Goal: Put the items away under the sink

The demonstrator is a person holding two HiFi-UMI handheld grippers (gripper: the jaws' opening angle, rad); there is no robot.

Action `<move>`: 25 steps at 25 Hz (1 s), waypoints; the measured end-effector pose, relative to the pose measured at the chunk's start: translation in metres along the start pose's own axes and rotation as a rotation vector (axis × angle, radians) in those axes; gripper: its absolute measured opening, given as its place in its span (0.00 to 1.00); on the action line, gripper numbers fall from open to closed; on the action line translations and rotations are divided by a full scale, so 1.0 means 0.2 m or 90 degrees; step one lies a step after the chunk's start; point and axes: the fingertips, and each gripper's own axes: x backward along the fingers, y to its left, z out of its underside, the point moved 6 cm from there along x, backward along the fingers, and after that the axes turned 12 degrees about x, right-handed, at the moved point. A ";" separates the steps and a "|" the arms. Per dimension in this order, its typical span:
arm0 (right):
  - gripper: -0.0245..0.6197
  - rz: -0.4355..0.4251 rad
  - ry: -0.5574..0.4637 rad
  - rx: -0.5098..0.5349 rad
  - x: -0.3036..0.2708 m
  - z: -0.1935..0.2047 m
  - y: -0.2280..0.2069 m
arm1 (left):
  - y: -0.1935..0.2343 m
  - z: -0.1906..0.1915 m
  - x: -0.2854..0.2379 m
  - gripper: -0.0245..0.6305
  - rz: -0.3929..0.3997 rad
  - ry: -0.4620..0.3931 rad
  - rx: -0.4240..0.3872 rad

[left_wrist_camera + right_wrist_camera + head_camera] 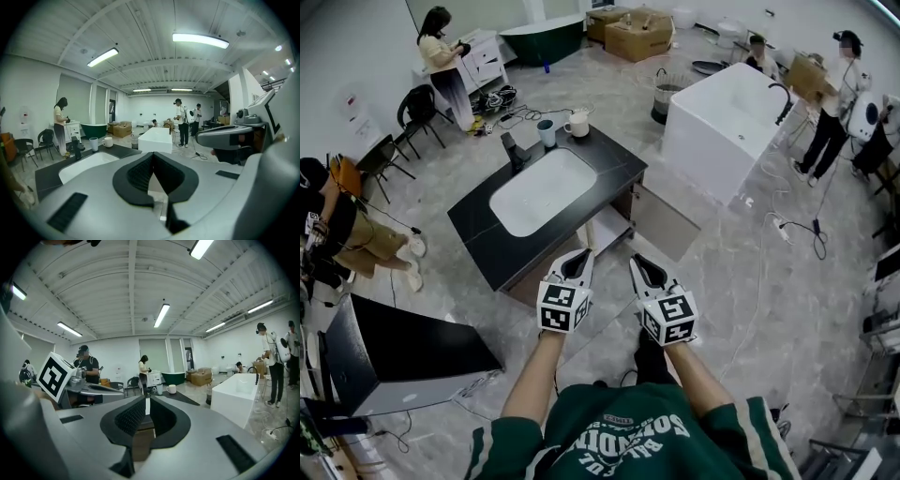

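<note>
A vanity with a black top (478,220) and a white basin (542,190) stands ahead of me. At its far end are a black faucet (514,150), a grey cup (547,132) and a white mug (577,124). Its cabinet door (664,222) hangs open on the right side. My left gripper (581,256) and right gripper (639,263) are side by side in the air short of the vanity. Both are shut and hold nothing. The cup (93,143) and mug (108,141) show far beyond the left gripper (152,157). The right gripper (146,401) also points toward the mug (172,389).
A white freestanding tub (731,122) stands right of the vanity. Cables (787,225) trail over the floor near it. A black-topped unit (403,356) sits at my left. Several people stand around the room, with a green tub (542,37) and cardboard boxes (637,36) at the back.
</note>
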 end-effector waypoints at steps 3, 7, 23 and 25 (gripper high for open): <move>0.11 -0.026 0.003 0.004 -0.15 -0.02 -0.19 | 0.03 -0.07 -0.20 0.05 -0.023 0.003 0.014; 0.11 -0.066 -0.005 0.011 -0.31 -0.07 -0.43 | 0.06 -0.15 -0.41 0.05 -0.054 0.007 0.031; 0.11 -0.187 -0.006 0.018 -0.68 -0.06 -0.97 | 0.09 -0.31 -0.88 0.05 -0.176 0.003 0.083; 0.12 -0.191 -0.008 0.012 -0.70 -0.05 -1.00 | 0.10 -0.32 -0.90 0.05 -0.180 0.003 0.082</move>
